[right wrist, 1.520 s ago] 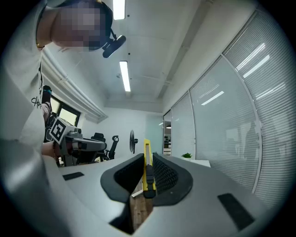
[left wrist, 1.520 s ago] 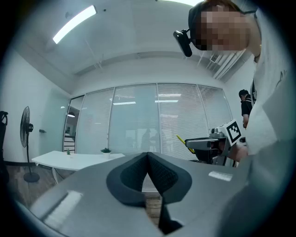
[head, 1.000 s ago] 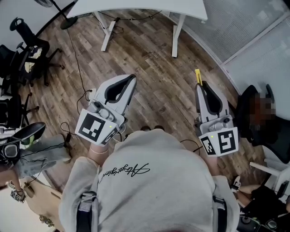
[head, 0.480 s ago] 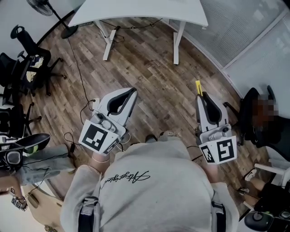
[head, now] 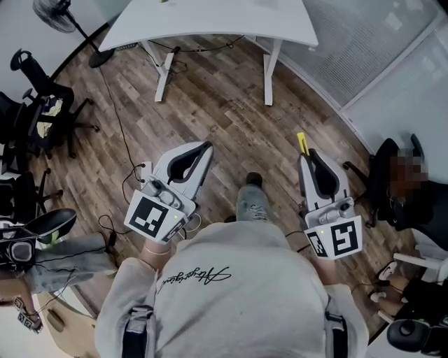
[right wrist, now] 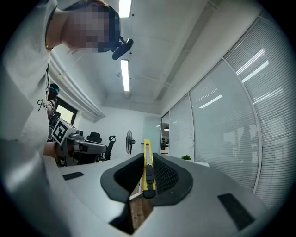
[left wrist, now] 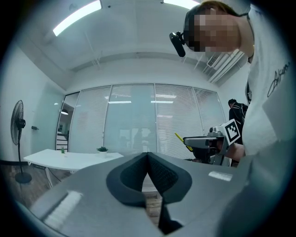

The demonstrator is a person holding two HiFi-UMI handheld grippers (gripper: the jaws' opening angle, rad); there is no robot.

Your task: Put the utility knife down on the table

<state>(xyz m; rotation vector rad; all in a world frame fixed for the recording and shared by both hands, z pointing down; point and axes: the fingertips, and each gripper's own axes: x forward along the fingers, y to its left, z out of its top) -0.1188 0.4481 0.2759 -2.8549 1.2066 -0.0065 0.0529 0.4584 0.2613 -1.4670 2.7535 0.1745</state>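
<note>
**Knife carried toward the table, not yet set down**

On the left, the left gripper [head: 204, 149] is held out level over the wooden floor [head: 231, 119]. Its jaws are pressed together with nothing between them. It plays no part yet.

Between the two grippers, a foot [head: 253, 180] now shows stepped forward, where a second ago only floor could be seen. The white tabletop [head: 210, 21] at the top of the head view has also come further into the frame. Both changes suggest the person is walking toward it.

On the right, the right gripper [head: 308, 159] has its jaws clamped on the utility knife [head: 302, 143]. The yellow body stands on edge between the pads, and its far end sticks out past the jaw tips toward the tabletop. The grip looks the same as a moment ago. From here I cannot tell whether the blade is out.

So the knife is in the air above the floor, well short of the tabletop. The approach seems under way but unfinished. What remains is to close the gap, bring the jaws down over a bare part of the surface, and part them so the knife comes to rest there.
</note>
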